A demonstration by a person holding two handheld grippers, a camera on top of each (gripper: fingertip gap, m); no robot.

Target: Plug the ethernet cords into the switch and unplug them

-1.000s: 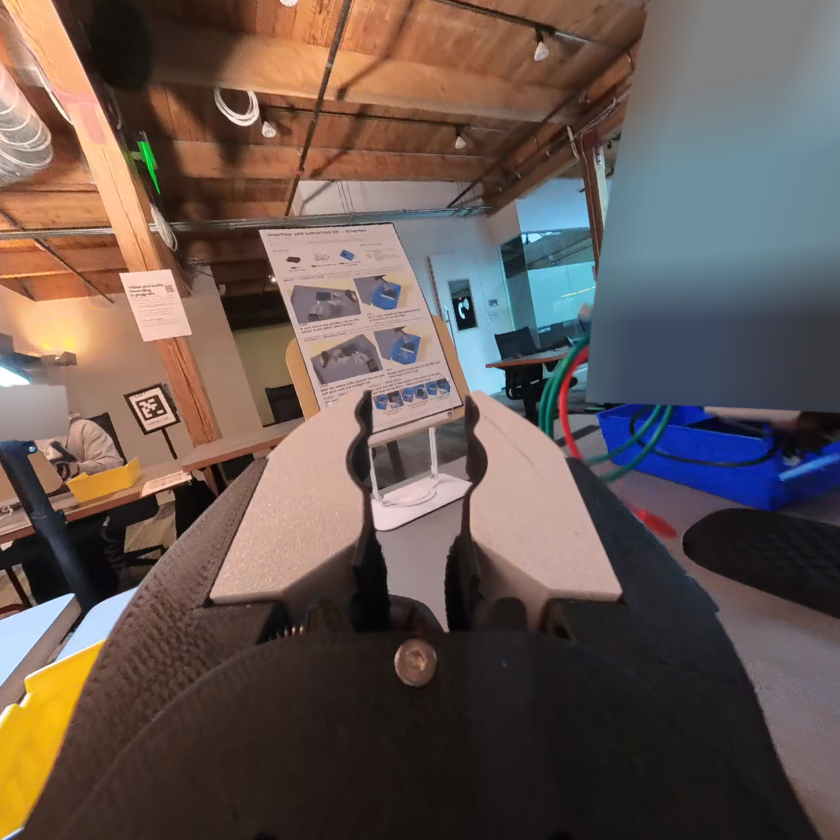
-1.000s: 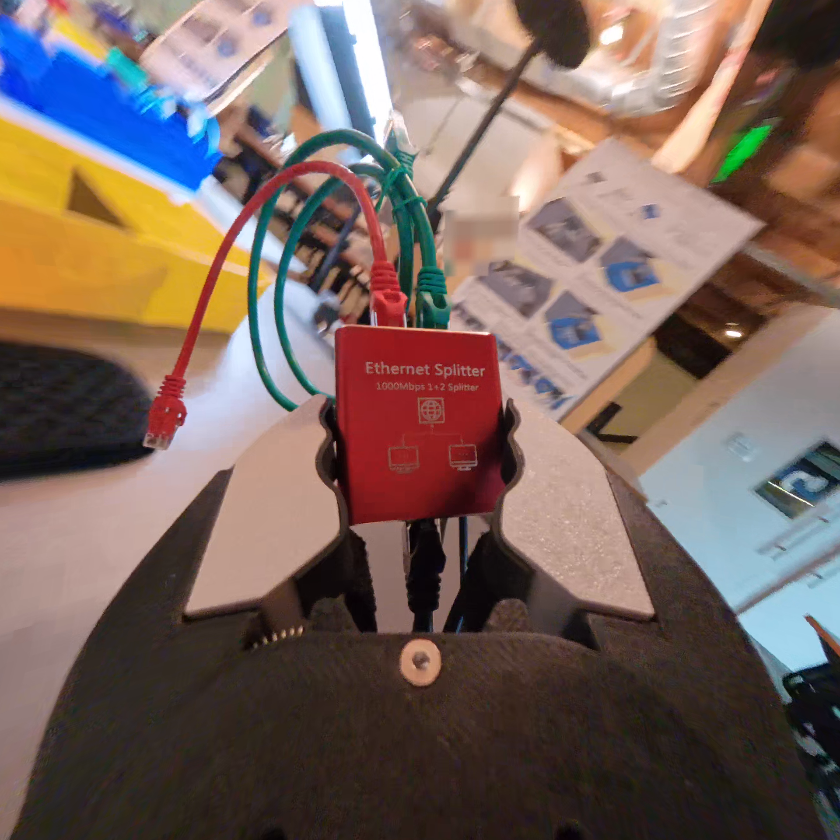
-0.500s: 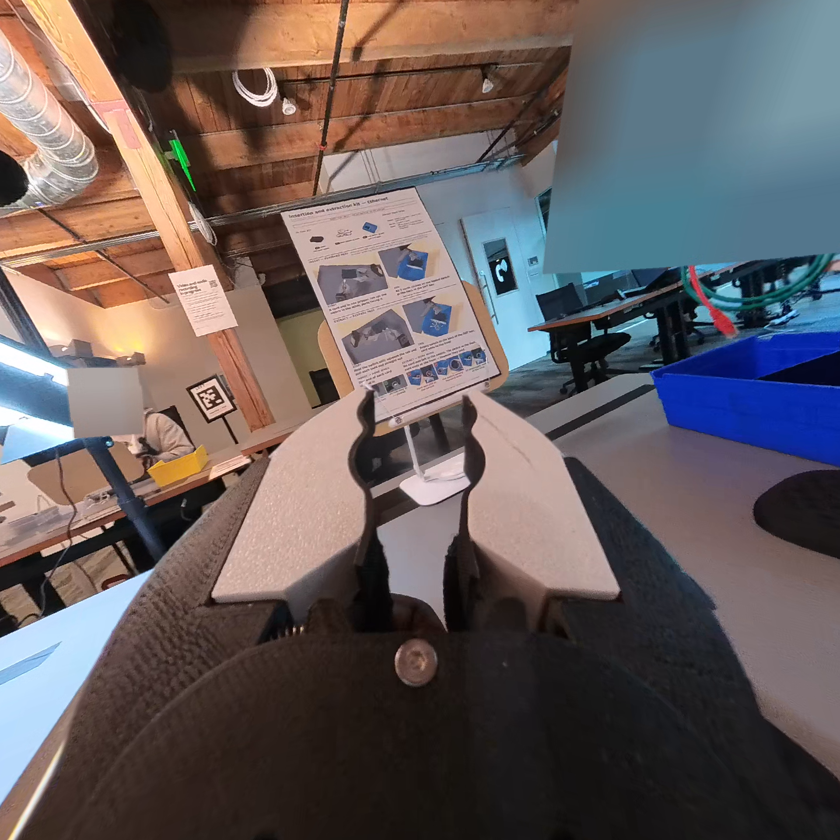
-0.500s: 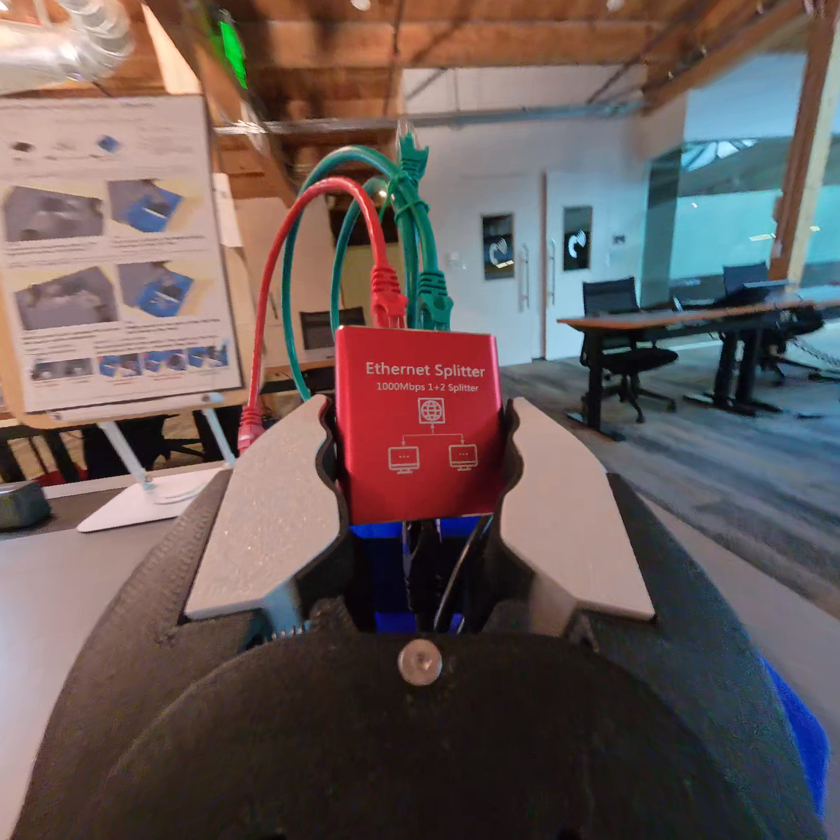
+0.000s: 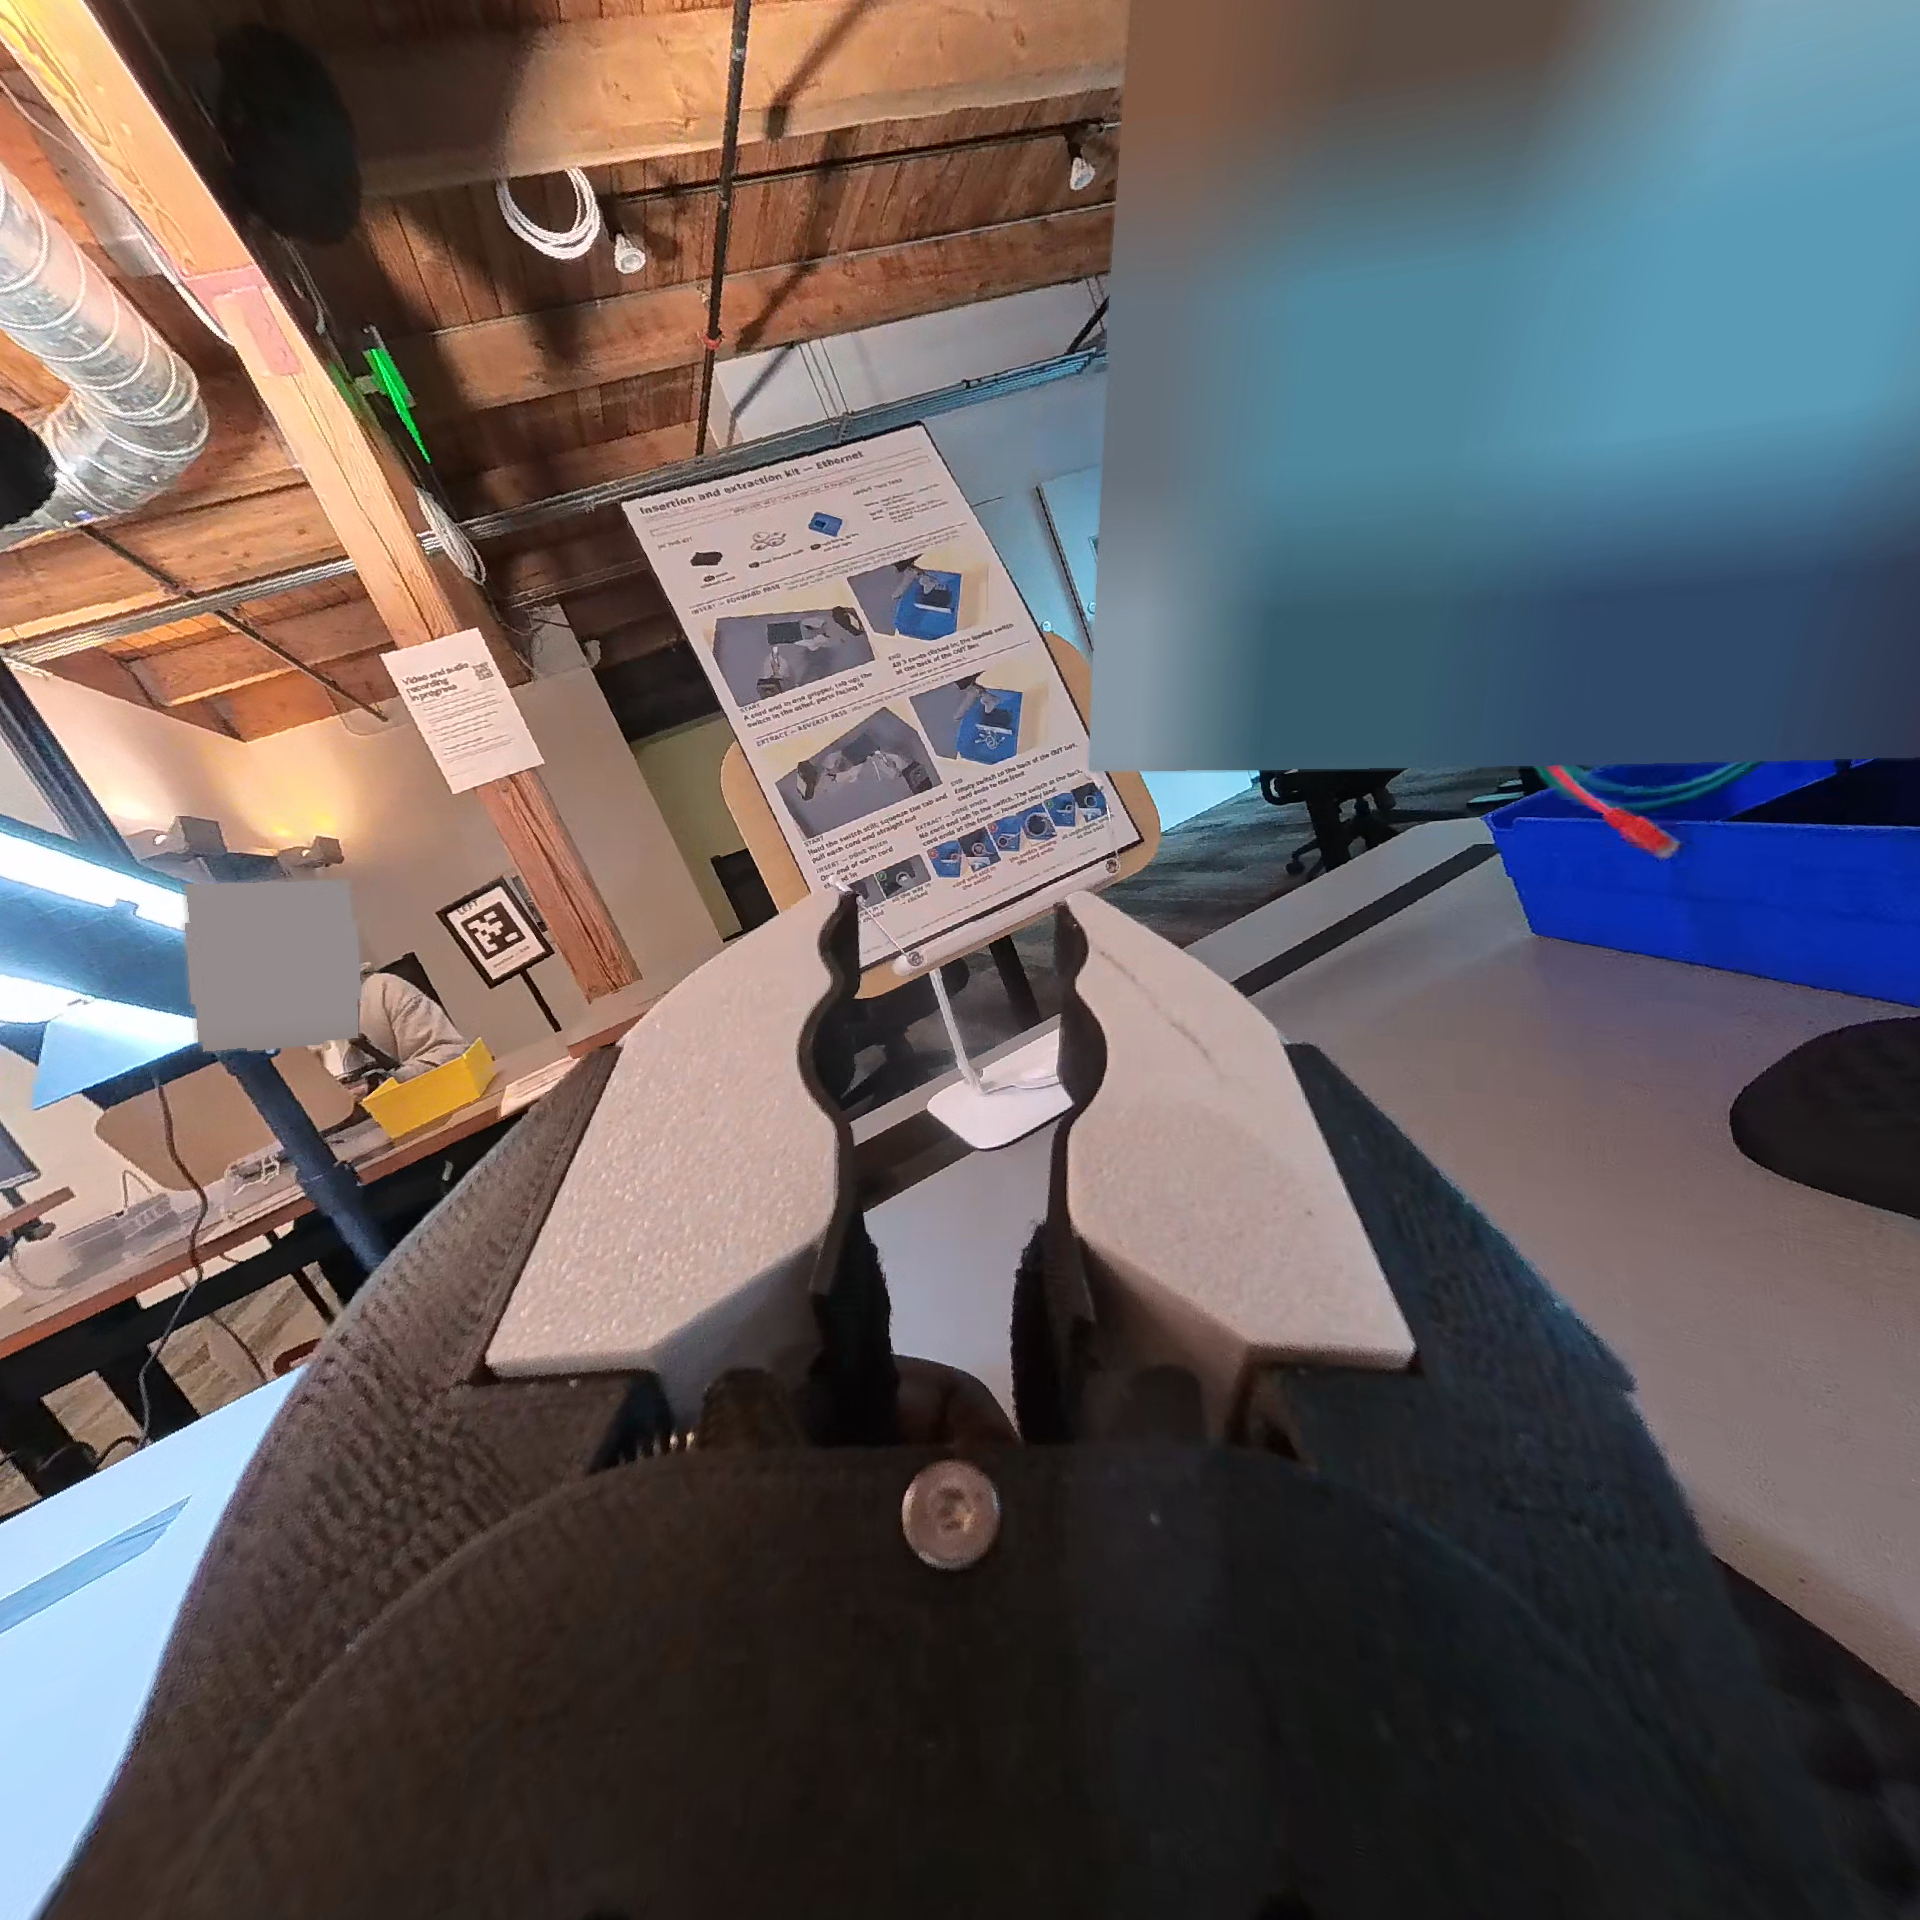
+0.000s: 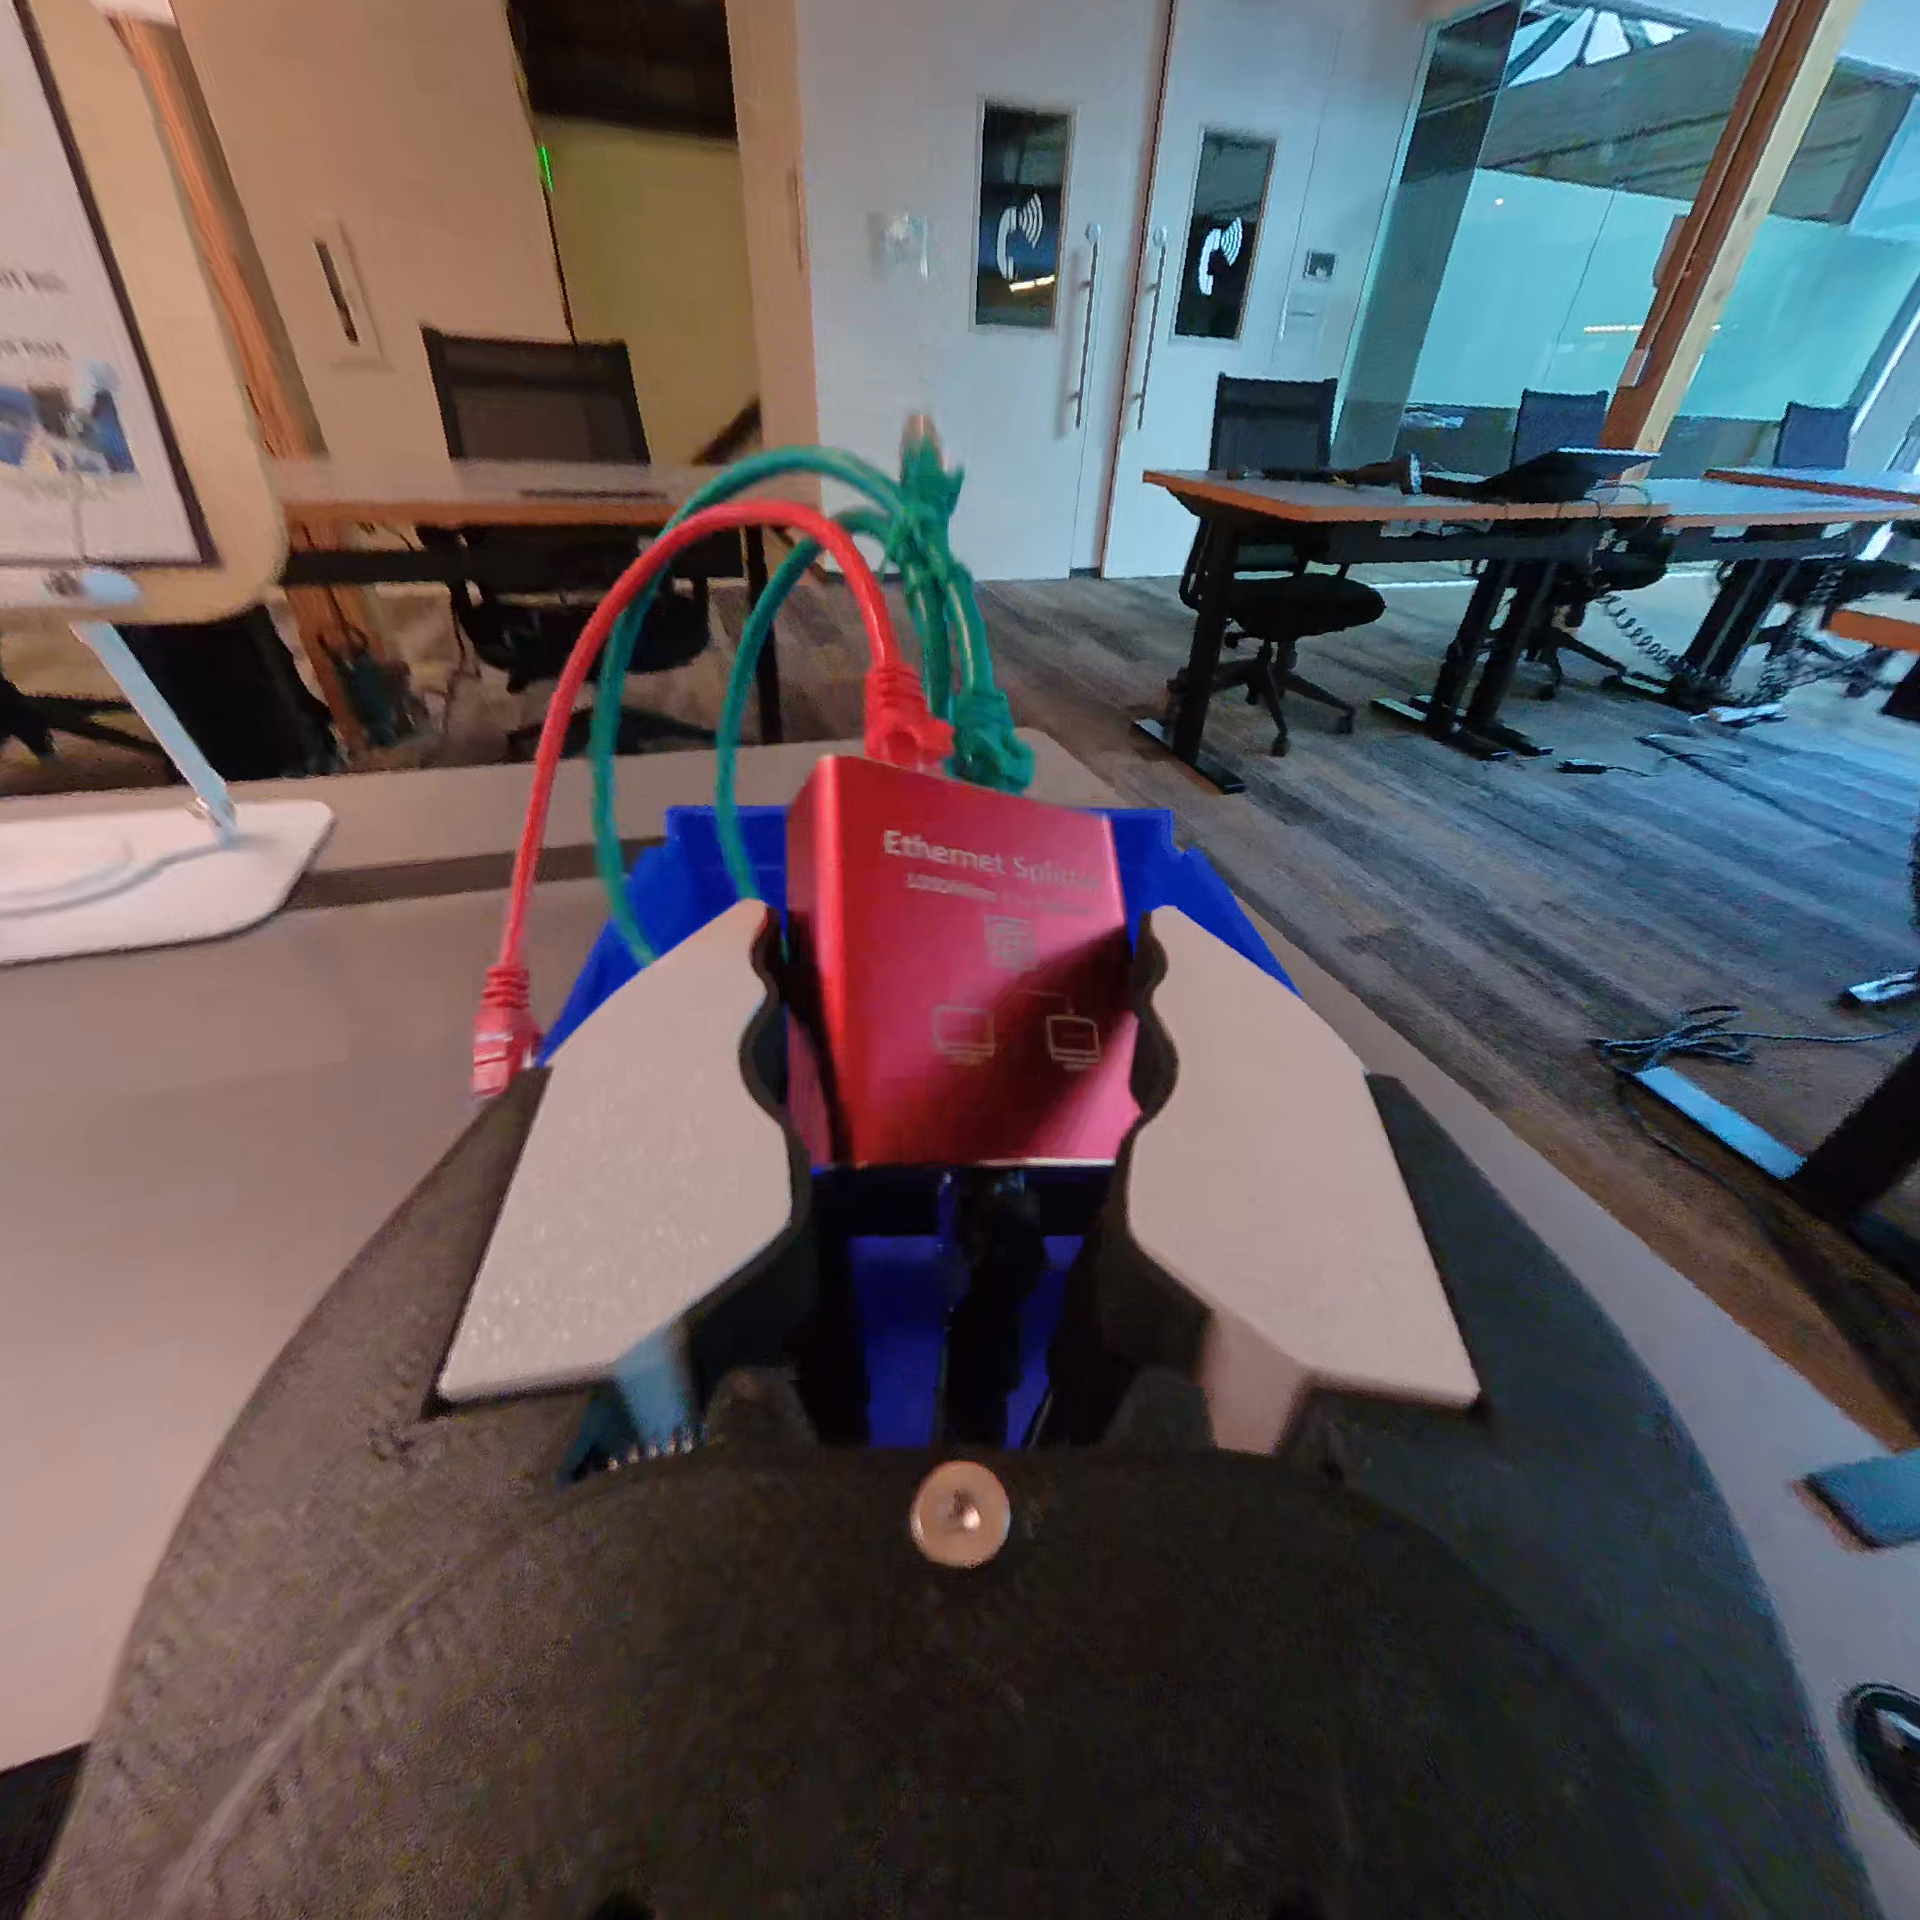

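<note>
Right gripper (image 6: 956, 997): we are seeing its jaws spread wider than the red switch (image 6: 956, 966); gaps are showing on both flanks, so we are judging the box released or only loosely cradled, not squeezed.
Left gripper (image 5: 954, 966): its jaws are standing parted with nothing between them; it is hovering over the grey table (image 5: 1558, 1195), pointing toward the instruction board (image 5: 883, 675) on its white stand.
Switch: it is sitting tilted, far end up, over the blue bin (image 6: 707, 883) at the table's edge; whether it is resting on the bin we cannot tell.
Cords: the red cord (image 6: 665, 582) and the green cords (image 6: 935, 582) are plugged into the switch's far face and arching up; the red cord's loose plug is dangling just beside the right gripper's left finger; something dark is showing at the near face, too shadowed to name.
Left wrist view: the blue bin (image 5: 1714, 914) is lying well apart to the right, with the red plug (image 5: 1636, 833) hanging over it.
Handling: we are judging the switch a light, rigid, smooth metal shell, likely slippery; we are favouring a hold across its flat side walls.
Cord grip: the cords are looking springy and soft; we are advising taking each by its moulded boot near the port, since pulling on the loop could strain the latch.
Risk: the stiff loops could be tipping the light box over.
</note>
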